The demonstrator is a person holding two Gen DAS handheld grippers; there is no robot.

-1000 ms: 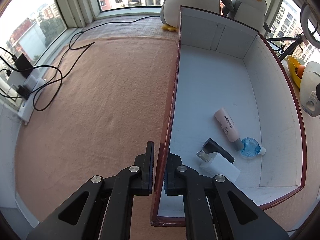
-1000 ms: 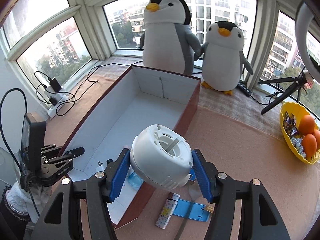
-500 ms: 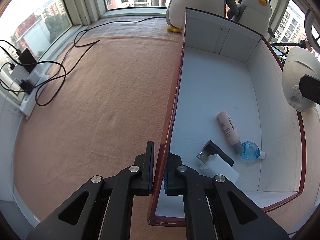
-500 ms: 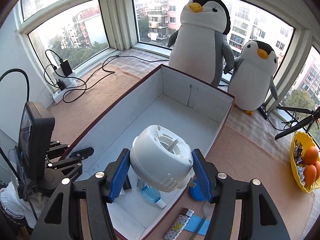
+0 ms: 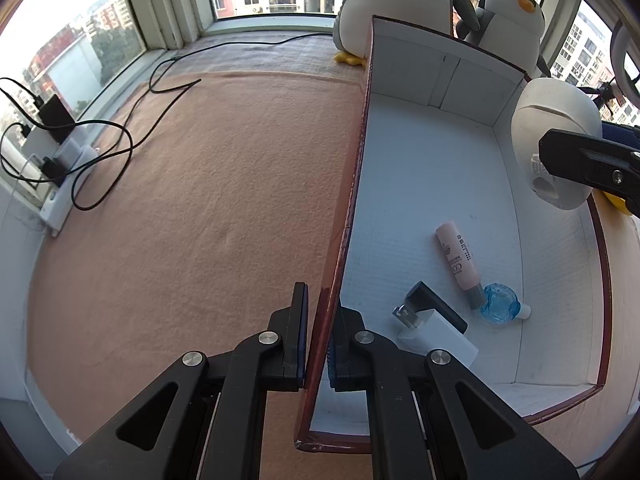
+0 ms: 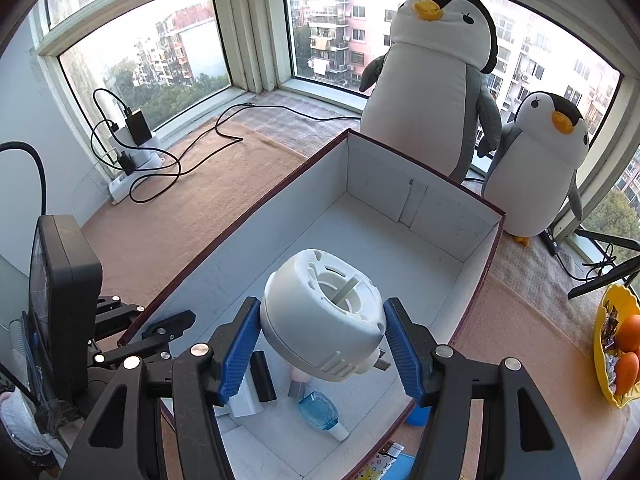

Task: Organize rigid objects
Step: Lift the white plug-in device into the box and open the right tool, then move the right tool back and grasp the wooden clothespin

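White plug-in device (image 6: 322,316) clamped by right gripper (image 6: 323,350), hiding box (image 5: 552,240) contents | left gripper (image 5: 318,338) pinches box wall

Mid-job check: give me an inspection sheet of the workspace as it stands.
Surface: tan mat, bare near the box.
Job's things: white device over the open box; inside lie a pink tube, blue bottle, white charger, black bar.
Clutter: fruit bowl at right.
Grippers: left gripper shut on the box wall; right gripper shut on the device.
Cables: black cables to a power strip.
Surroundings: two plush penguins, windows.
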